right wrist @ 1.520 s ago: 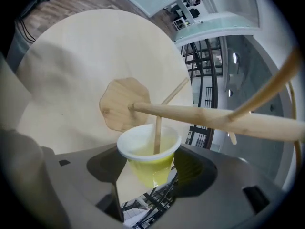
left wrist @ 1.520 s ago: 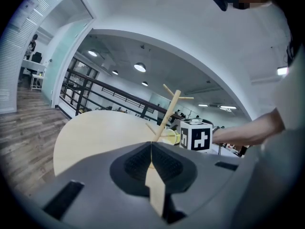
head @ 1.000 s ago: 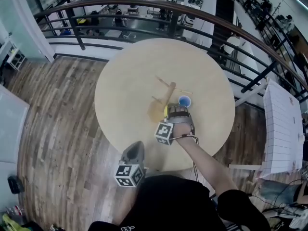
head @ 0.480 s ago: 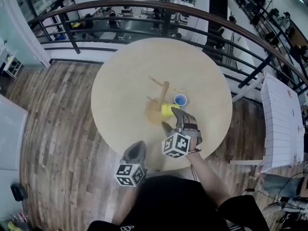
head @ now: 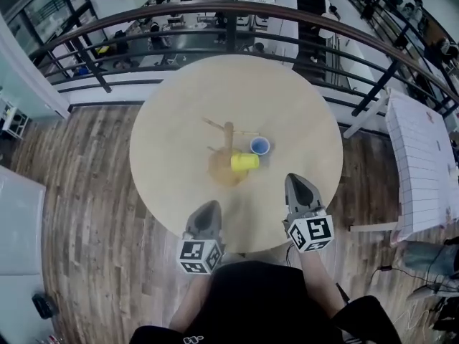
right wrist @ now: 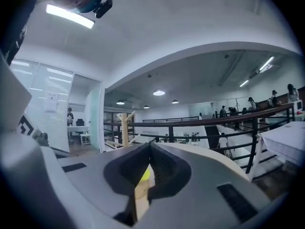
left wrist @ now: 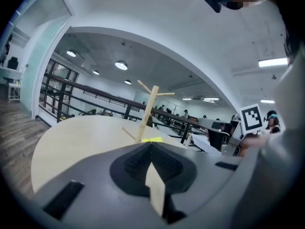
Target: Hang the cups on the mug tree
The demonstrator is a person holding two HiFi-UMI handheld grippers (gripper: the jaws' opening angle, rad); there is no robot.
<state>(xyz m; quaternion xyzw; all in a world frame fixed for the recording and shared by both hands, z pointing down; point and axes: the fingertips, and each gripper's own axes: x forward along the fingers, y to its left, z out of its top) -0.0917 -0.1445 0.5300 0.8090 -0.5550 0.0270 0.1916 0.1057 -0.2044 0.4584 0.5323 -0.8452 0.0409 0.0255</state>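
The wooden mug tree [head: 228, 138] stands mid-table, also seen in the left gripper view [left wrist: 148, 109] and the right gripper view [right wrist: 125, 128]. A yellow cup [head: 244, 161] sits sideways at the tree's lower part, seemingly on a low peg. A blue cup [head: 259, 146] stands upright on the table just right of the tree. My right gripper [head: 292, 178] is shut and empty, held back over the near right part of the table, apart from both cups. At the near edge, my left gripper [head: 209, 205] is shut with nothing in it.
The round light-wood table [head: 179, 106] is bounded by a curved dark railing [head: 237, 31] beyond its far side. Wood flooring lies to the left, and a white panel [head: 423, 163] stands at the right.
My right gripper let go of the yellow cup at the tree, drew back toward me and to the right, and closed its jaws. The left gripper stayed where it was.
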